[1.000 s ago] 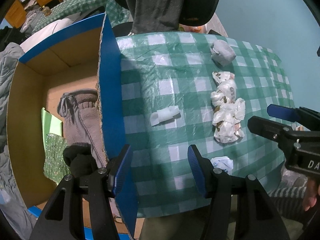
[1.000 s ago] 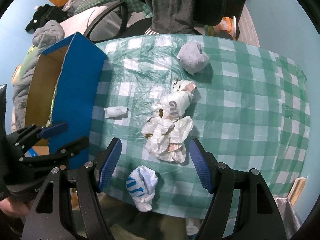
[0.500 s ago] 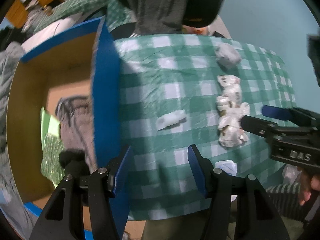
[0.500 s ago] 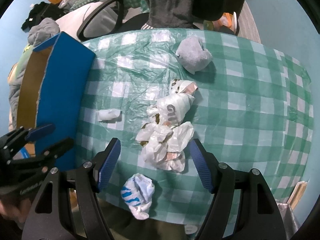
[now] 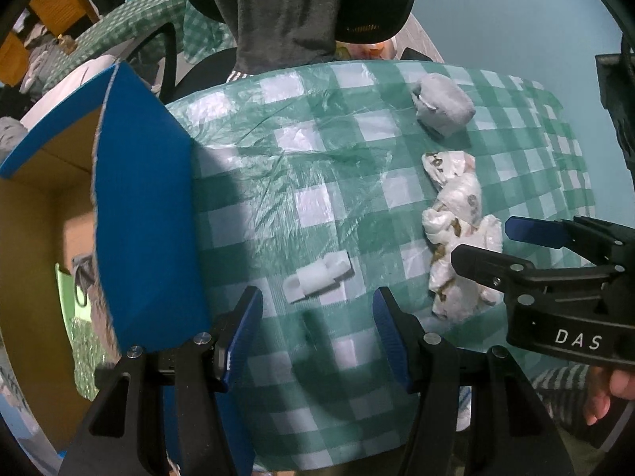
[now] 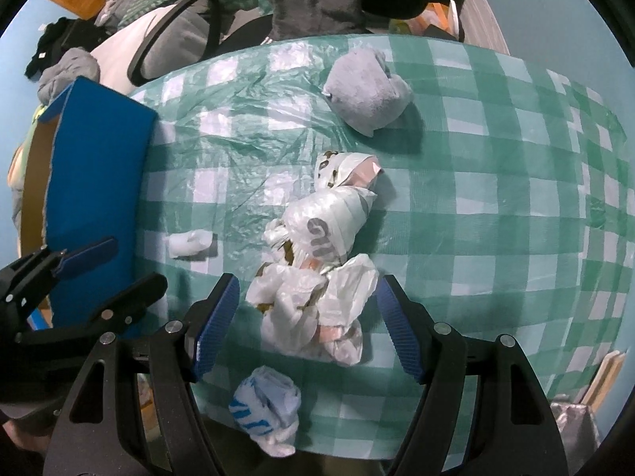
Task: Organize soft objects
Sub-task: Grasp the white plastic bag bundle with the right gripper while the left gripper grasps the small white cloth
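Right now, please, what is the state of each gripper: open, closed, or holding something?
Left gripper: jaws open, holding nothing.
Right gripper: jaws open, holding nothing.

Black tool [image 5: 317,329] frames, blue ribbed pads, silver screws — white "DAS" lettering

right gripper [image 6: 307,329] agape | over plastic bags [image 6: 313,277] | grey bundle [image 6: 367,91] beyond

Small white roll [image 5: 317,282] flat just ahead of left jaws; crumpled white plastic bags [image 6: 317,261] heaped between right jaws; grey bundle [image 6: 367,91] far beyond
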`<state>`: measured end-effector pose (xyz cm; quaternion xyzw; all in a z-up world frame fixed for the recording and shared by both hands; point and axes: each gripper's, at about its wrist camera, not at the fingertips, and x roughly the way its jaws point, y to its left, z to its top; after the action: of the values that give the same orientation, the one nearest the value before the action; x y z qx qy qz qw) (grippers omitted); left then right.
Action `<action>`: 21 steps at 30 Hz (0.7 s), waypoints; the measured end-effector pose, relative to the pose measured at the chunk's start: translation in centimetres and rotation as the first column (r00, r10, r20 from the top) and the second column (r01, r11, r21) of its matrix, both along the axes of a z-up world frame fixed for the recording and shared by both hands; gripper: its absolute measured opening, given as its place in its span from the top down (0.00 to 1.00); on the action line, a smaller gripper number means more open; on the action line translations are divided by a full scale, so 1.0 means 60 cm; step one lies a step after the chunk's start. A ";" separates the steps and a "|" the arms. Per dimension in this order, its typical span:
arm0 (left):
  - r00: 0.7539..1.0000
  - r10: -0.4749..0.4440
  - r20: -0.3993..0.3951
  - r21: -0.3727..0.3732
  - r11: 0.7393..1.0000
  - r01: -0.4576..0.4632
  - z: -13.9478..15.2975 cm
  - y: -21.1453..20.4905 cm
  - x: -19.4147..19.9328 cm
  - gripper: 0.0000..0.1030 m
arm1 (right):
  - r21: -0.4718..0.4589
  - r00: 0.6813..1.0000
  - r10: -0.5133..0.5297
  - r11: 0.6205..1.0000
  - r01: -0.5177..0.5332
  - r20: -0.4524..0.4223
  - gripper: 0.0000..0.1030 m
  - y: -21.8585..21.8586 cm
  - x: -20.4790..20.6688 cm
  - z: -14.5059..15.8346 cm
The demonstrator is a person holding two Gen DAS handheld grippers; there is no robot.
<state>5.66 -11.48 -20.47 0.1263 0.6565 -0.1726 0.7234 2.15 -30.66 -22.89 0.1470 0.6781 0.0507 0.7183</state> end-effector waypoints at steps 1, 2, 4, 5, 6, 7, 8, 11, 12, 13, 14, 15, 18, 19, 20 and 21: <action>1.000 -0.002 -0.002 0.001 1.000 0.002 -0.003 0.001 0.001 0.43 | -0.004 1.000 -0.003 1.000 0.003 -0.002 0.29 -0.001 0.001 -0.004; 1.000 -0.005 -0.005 0.001 1.000 0.005 -0.007 0.001 0.003 0.43 | -0.007 1.000 -0.006 1.000 0.006 -0.004 0.29 -0.002 0.002 -0.008; 1.000 -0.013 -0.012 0.007 1.000 0.013 -0.015 -0.001 0.005 0.43 | -0.011 1.000 -0.011 1.000 0.011 -0.011 0.29 -0.003 0.005 -0.017; 1.000 -0.019 -0.017 0.010 1.000 0.019 -0.019 -0.001 0.005 0.43 | -0.011 1.000 -0.012 1.000 0.012 -0.013 0.29 -0.004 0.005 -0.020; 0.999 -0.028 -0.020 0.017 0.999 0.028 -0.024 -0.002 0.005 0.42 | -0.011 1.000 -0.012 1.000 0.012 -0.014 0.29 -0.004 0.006 -0.024; 0.999 -0.034 -0.024 0.022 0.999 0.034 -0.028 -0.003 0.005 0.42 | -0.014 1.000 -0.009 1.000 0.009 -0.015 0.29 -0.004 0.007 -0.029; 0.999 -0.039 -0.030 0.027 0.999 0.039 -0.032 -0.004 0.003 0.42 | -0.018 1.000 -0.006 1.000 0.005 -0.017 0.29 -0.002 0.007 -0.032; 0.998 -0.047 -0.051 0.032 0.998 0.049 -0.044 -0.004 0.000 0.42 | -0.023 1.000 0.006 1.000 -0.007 -0.027 0.29 0.001 0.010 -0.041; 0.997 -0.047 -0.055 0.033 0.998 0.049 -0.046 -0.004 0.000 0.42 | -0.028 1.000 0.013 1.000 -0.014 -0.027 0.29 0.003 0.010 -0.045; 0.997 -0.049 -0.057 0.036 0.998 0.051 -0.049 -0.005 -0.001 0.42 | -0.032 0.999 0.020 0.999 -0.020 -0.027 0.29 0.005 0.011 -0.047; 0.997 -0.051 -0.060 0.040 0.998 0.053 -0.052 -0.006 -0.001 0.42 | -0.038 0.999 0.027 0.999 -0.028 -0.026 0.29 0.008 0.012 -0.049; 0.997 -0.053 -0.064 0.044 0.997 0.056 -0.055 -0.006 0.000 0.42 | -0.044 0.999 0.036 0.998 -0.037 -0.026 0.29 0.010 0.012 -0.050; 0.996 -0.059 -0.072 0.051 0.997 0.063 -0.063 -0.006 0.007 0.42 | -0.073 0.998 0.065 0.995 -0.066 -0.020 0.31 0.018 0.009 -0.052; 0.995 -0.062 -0.073 0.055 0.996 0.066 -0.066 -0.007 0.008 0.42 | -0.088 0.997 0.077 0.993 -0.078 -0.016 0.35 0.020 0.008 -0.051; 0.995 -0.063 -0.076 0.058 0.996 0.067 -0.065 -0.008 0.011 0.42 | -0.104 0.996 0.088 0.991 -0.089 -0.012 0.42 0.021 0.007 -0.050; 0.995 -0.063 -0.078 0.058 0.996 0.068 -0.066 -0.009 0.013 0.42 | -0.114 0.996 0.094 0.989 -0.094 -0.008 0.47 0.021 0.008 -0.048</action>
<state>6.42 -12.02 -24.45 0.1630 0.6841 -0.1810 0.6875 2.62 -29.39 -25.79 0.0737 0.6871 0.0455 0.7214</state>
